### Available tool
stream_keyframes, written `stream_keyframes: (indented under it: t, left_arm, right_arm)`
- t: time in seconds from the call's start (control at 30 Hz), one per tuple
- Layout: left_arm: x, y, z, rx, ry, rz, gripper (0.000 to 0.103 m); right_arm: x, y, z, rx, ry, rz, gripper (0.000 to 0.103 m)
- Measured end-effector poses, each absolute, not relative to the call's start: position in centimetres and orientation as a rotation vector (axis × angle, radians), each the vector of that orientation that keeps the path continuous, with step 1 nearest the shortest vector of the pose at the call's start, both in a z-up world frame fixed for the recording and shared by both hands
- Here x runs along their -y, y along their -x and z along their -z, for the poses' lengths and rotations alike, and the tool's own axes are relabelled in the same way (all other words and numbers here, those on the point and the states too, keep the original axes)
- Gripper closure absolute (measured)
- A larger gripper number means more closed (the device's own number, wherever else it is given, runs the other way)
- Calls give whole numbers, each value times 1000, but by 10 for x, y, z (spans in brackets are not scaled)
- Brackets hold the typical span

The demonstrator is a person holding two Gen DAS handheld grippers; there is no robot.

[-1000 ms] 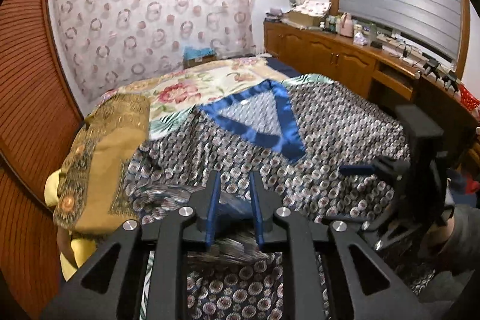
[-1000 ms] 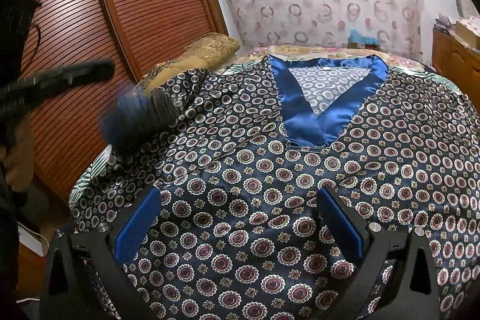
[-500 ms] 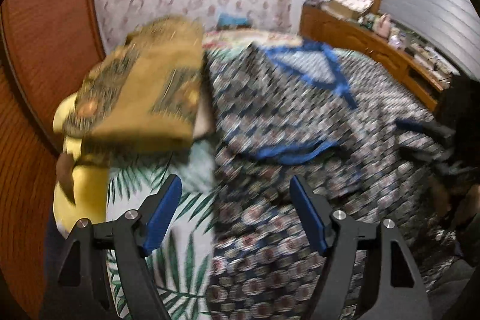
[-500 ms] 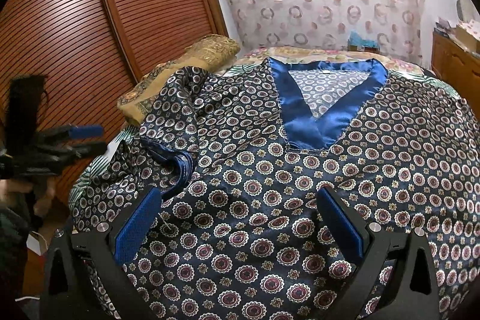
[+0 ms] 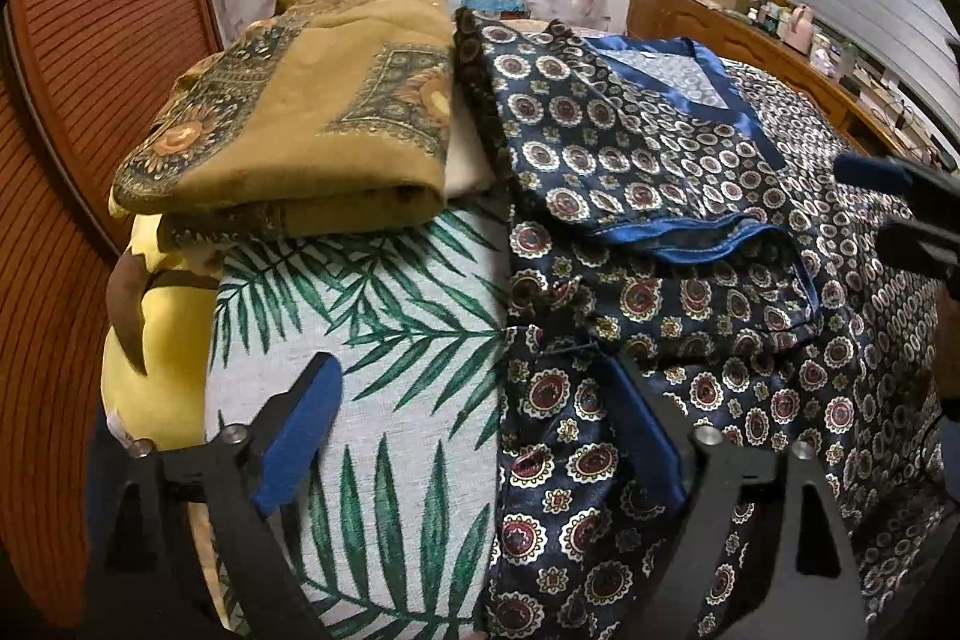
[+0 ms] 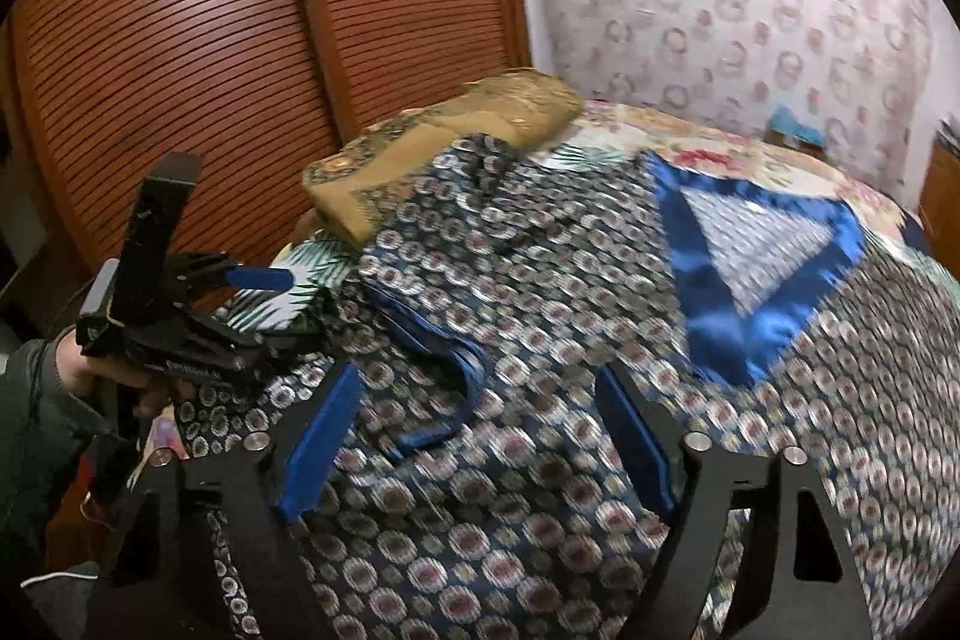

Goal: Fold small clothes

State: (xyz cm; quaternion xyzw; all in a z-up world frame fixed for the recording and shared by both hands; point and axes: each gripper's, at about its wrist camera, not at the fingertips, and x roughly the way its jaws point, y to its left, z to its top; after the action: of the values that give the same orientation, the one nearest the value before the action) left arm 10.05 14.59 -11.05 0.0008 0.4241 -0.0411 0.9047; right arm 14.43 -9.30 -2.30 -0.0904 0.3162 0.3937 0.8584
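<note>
I am holding my left gripper (image 5: pixel 474 430) over the bed's near edge, jaws opening and empty — the patterned navy shirt (image 5: pixel 690 196) is lying spread on the leaf-print cover (image 5: pixel 384 340), its sleeve (image 5: pixel 600 160) folded across the chest. My right gripper (image 6: pixel 474 436) is hovering above the shirt, jaws closing, gripping nothing.

patterned navy top (image 5: pixel 690 172) — flat on bed | sleeve folded inward — blue trim
</note>
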Motion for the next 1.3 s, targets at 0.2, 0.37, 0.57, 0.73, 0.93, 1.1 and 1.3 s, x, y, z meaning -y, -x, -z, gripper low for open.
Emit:
stream_keyframes:
  t: [0.2, 0.37, 0.57, 0.73, 0.93, 1.1, 1.3]
  left_arm:
    - [-148, -103, 113, -874, 2, 84, 2]
    - [-148, -103, 114, -871, -3, 91, 1]
    - [-148, -102, 115, -866, -3, 92, 1]
    - [-148, -102, 115, -865, -2, 90, 1]
    - [-148, -103, 115, -864, -1, 89, 1]
    - [-148, -103, 115, -864, -2, 89, 1]
    - [-148, -103, 115, -864, -1, 88, 1]
  right_arm:
    - [53, -167, 31, -699, 264, -909, 51]
    - [18, -185, 32, -710, 303, -984, 52]
    - [-15, -210, 50, -782, 365, -1007, 52]
    - [-26, -227, 67, -840, 380, -974, 56]
    - [-30, -230, 71, -804, 386, -945, 97]
    - [6, -235, 46, -686, 198, -855, 97]
    - [35, -250, 42, -710, 205, -701, 80]
